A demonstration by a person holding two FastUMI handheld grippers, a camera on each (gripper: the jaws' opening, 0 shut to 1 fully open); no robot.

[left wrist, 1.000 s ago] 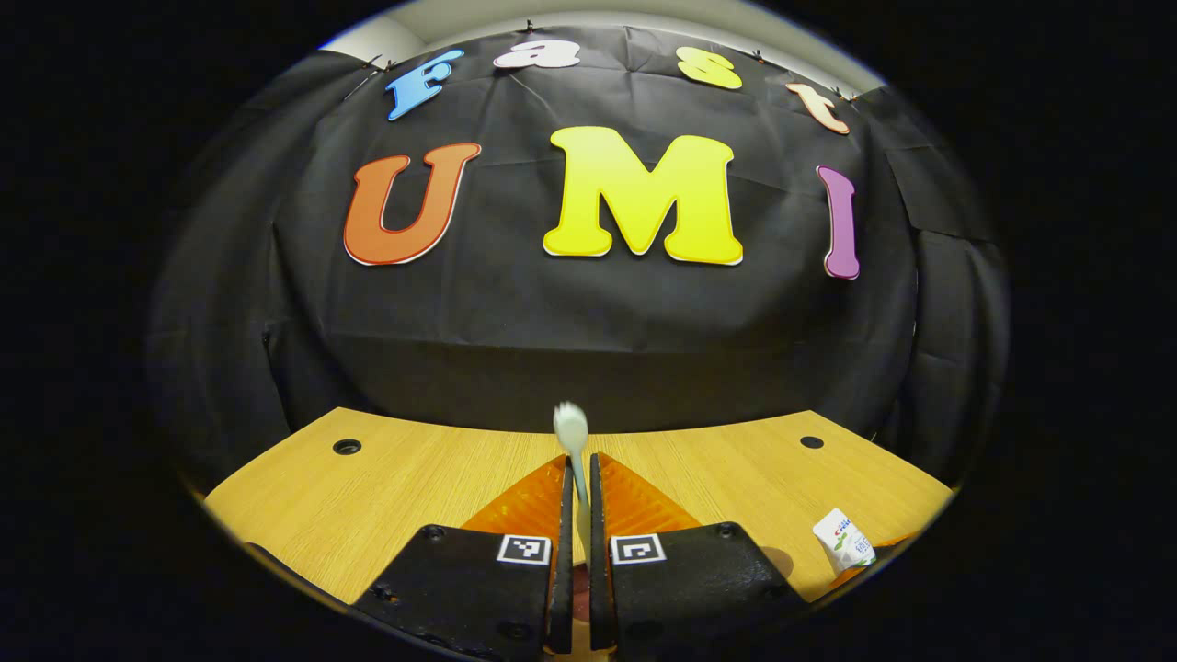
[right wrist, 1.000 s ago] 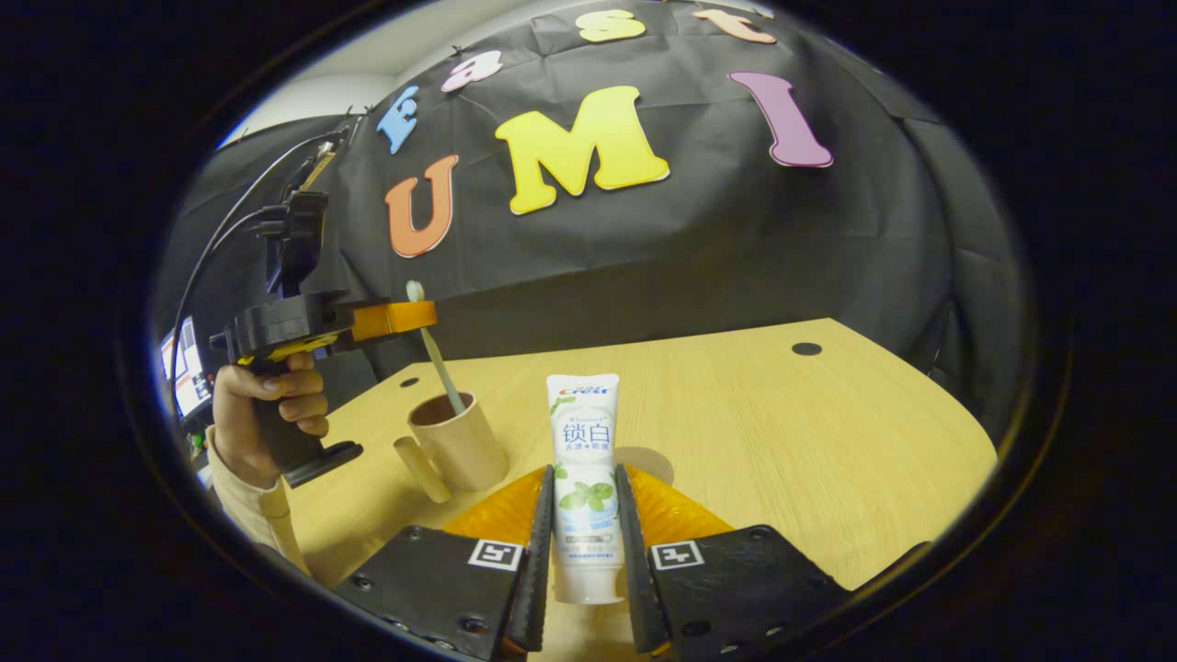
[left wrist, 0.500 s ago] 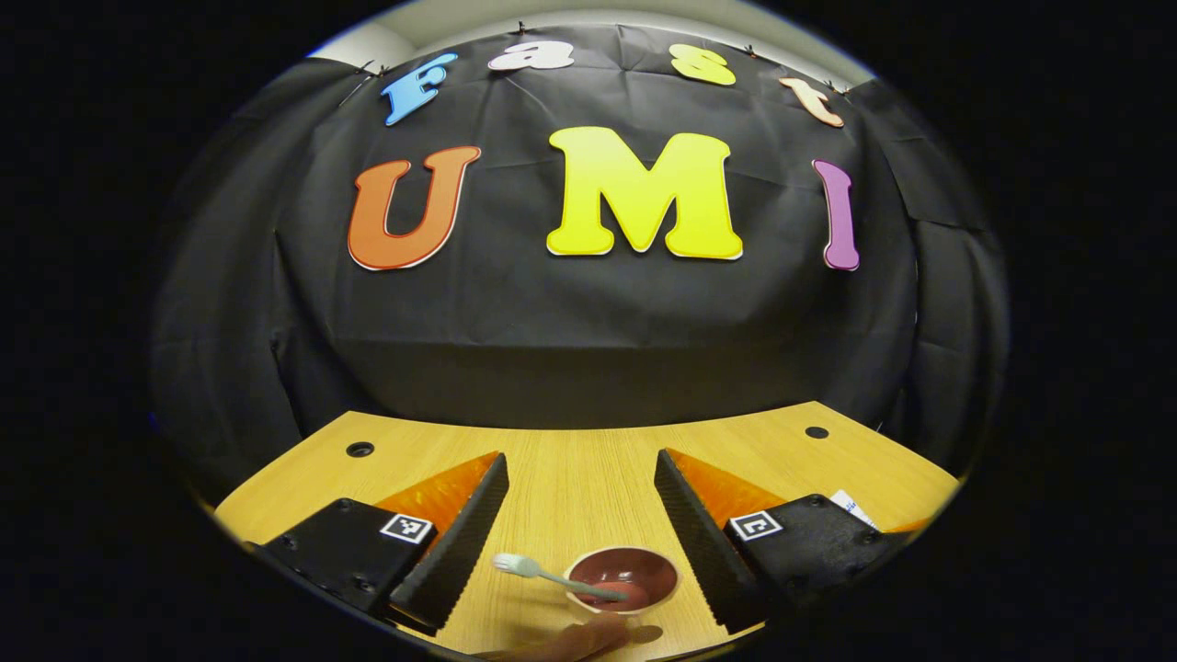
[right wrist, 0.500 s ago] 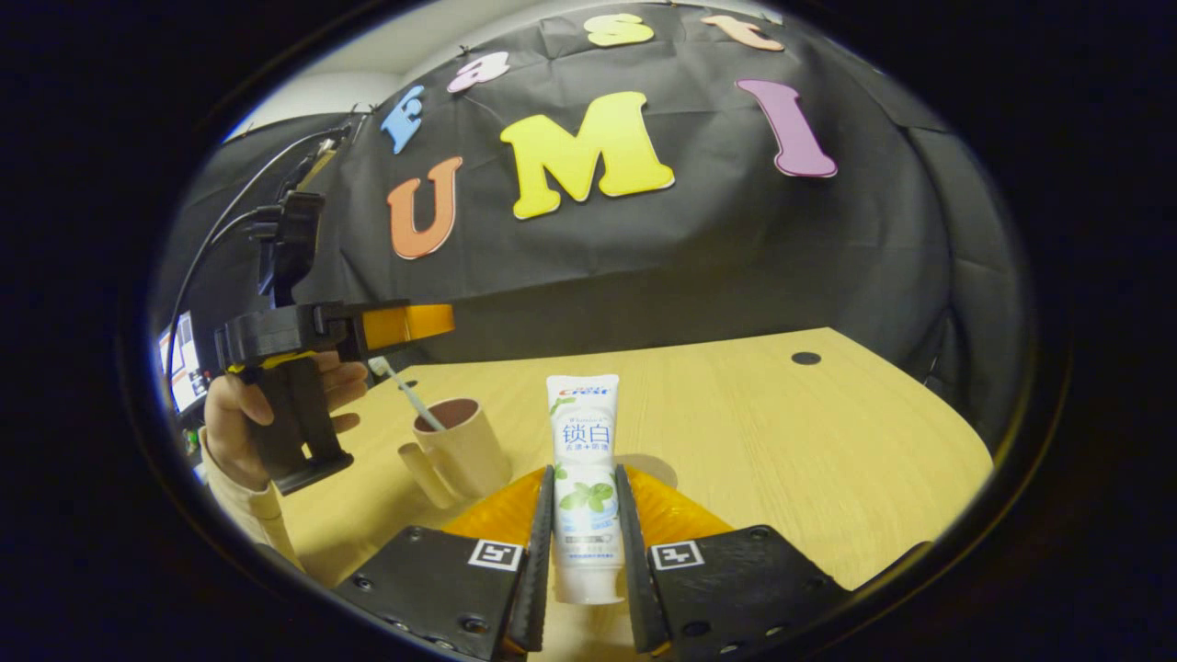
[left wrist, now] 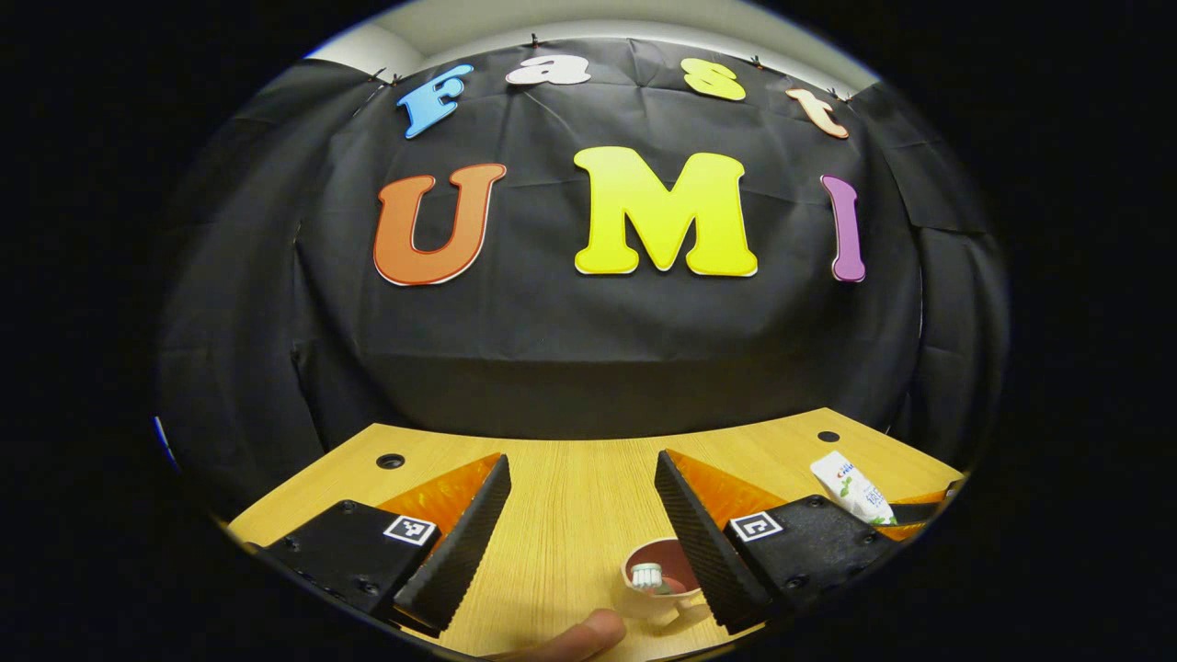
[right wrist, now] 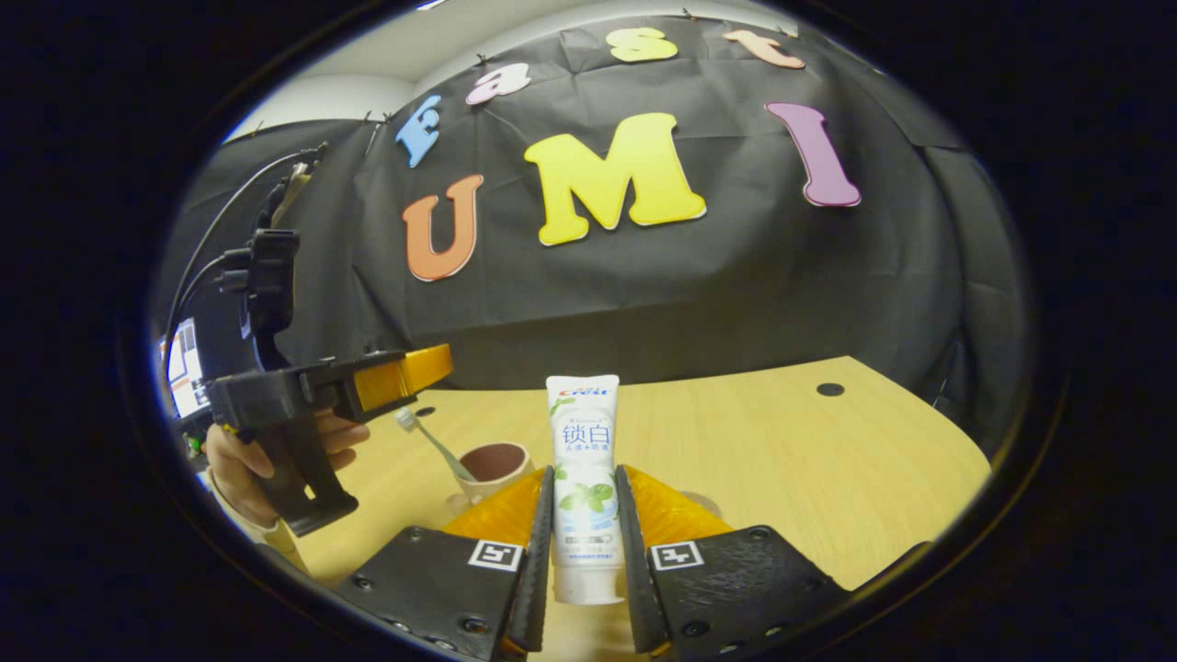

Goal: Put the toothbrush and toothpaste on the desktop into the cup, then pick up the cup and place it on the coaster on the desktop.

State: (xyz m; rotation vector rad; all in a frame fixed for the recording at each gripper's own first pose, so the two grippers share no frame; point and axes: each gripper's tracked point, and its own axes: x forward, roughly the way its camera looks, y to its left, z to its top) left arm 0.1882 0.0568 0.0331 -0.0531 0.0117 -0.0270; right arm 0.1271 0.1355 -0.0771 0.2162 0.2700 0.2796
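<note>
A slim toothbrush (right wrist: 432, 443) leans inside the round tan cup (right wrist: 494, 464) on the wood-grain worktop (right wrist: 782, 460). The right tool (right wrist: 585, 552) clamps the smooth white toothpaste (right wrist: 583, 478) tube upright; the left tool (left wrist: 583, 515) gapes wide, its ribbed pads empty.

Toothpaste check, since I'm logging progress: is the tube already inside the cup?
No. The toothpaste stands clamped between the right gripper fingers, apart from the cup holding the toothbrush.

left tool (left wrist: 581, 524) opened | toothbrush (right wrist: 432, 443) dropped into cup (right wrist: 492, 464)
</note>
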